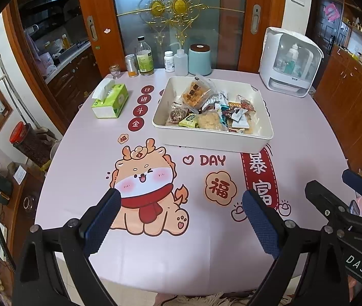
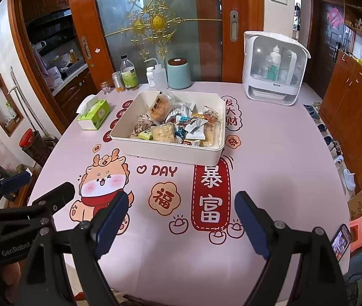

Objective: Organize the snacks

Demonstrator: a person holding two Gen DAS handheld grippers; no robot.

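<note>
**Snacks heaped in the white box, both grippers hanging wide open**

Snacks [image 1: 207, 109] lie piled in a white box [image 1: 206, 139] on the far half of the table, and nothing of them is in either tool.

Nearest to me, the left gripper [image 1: 181, 206] hovers over the near edge of the pink tablecloth [image 1: 155, 260], its blue-padded fingers spread wide with nothing between them, above the cartoon dragon [image 1: 145, 188] printed on the cloth. Just beside it, the right gripper [image 2: 181, 209] hangs at about the same height, also spread wide and empty, above the red banner [image 2: 211, 196] with its large characters.

Further in, the box sits past the word "DAY", its near wall toward the grippers. Inside are loose wrapped packets: a golden cake in clear wrap [image 2: 159, 107] near the back, a small green packet [image 2: 146, 134] at the front, darker wrappers mixed through the middle.

Left of the box lies a green tissue box [image 1: 109, 100]. Along the far edge stand a small glass jar [image 1: 115, 71], a can [image 1: 131, 65], a tall bottle [image 1: 144, 57], a white pill bottle [image 1: 169, 61], a squeeze bottle [image 1: 181, 61] and a pale blue canister [image 1: 199, 60]. At the far right stands a white cabinet with a clear front [image 1: 290, 63].
</note>
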